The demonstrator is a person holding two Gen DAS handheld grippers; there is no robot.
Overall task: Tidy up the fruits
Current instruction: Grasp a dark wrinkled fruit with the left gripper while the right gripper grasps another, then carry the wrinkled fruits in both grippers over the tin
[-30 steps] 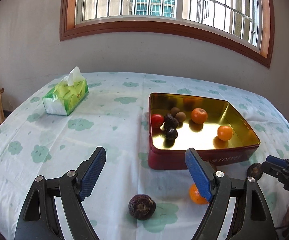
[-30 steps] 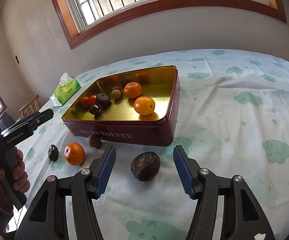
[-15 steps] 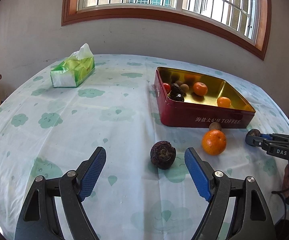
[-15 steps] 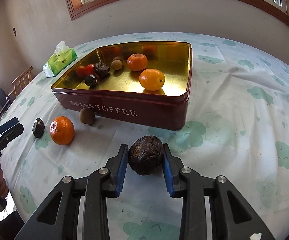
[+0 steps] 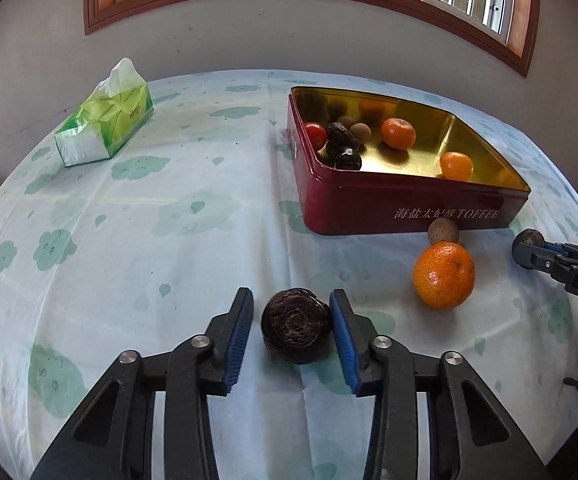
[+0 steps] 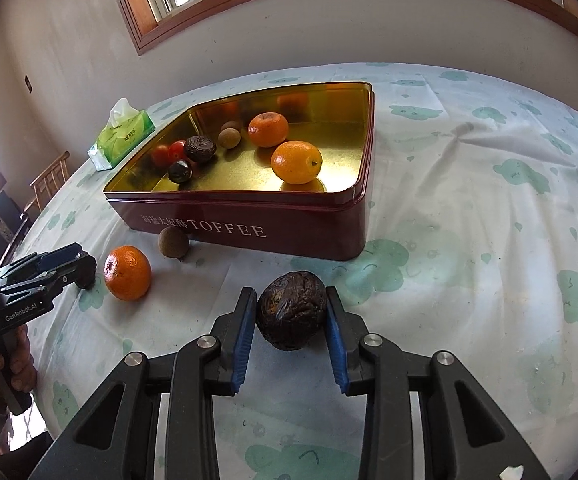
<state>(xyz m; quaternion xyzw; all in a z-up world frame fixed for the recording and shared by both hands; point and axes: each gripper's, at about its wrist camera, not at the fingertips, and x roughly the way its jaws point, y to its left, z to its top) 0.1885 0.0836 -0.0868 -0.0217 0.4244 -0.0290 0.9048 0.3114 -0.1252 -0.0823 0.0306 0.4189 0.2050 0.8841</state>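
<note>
My left gripper [image 5: 291,322] is closed around a dark wrinkled fruit [image 5: 295,325] on the tablecloth; the right pad touches it, a thin gap shows at the left pad. My right gripper [image 6: 291,316] is shut on another dark wrinkled fruit [image 6: 291,310] just in front of the red toffee tin [image 6: 249,228]. The tin [image 5: 409,208] holds two oranges, tomatoes, small brown and dark fruits. A loose orange [image 5: 443,275] and a small brown fruit [image 5: 442,231] lie beside the tin. They also show in the right wrist view: the orange [image 6: 127,272] and the brown fruit [image 6: 173,242].
A green tissue pack [image 5: 105,124] sits at the far left of the table. A wooden chair [image 6: 49,176] stands beyond the table's left edge. The wall and window are behind the table.
The left gripper has closed in around its dark fruit from wide open. The right gripper stays shut on its fruit and has drawn back slightly from the tin.
</note>
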